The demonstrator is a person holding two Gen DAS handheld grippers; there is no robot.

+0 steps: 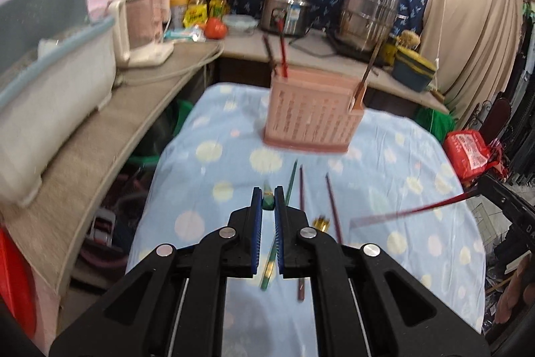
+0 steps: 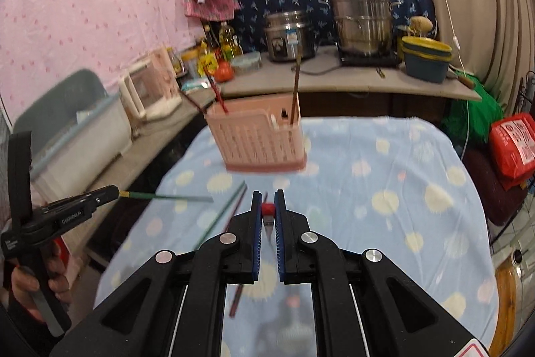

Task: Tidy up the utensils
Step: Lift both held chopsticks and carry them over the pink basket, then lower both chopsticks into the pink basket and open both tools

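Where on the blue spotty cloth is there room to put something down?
The right side of the tablecloth, between the pink basket and the red bag, is bare. The front left is crowded with loose chopsticks.

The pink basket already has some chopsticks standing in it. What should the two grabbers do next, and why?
Probably carry both held sticks to the pink basket and drop them in. The left gripper is shut on a green chopstick, the right gripper on a red chopstick, both lifted off the blue tablecloth. More chopsticks lie on the cloth for later.
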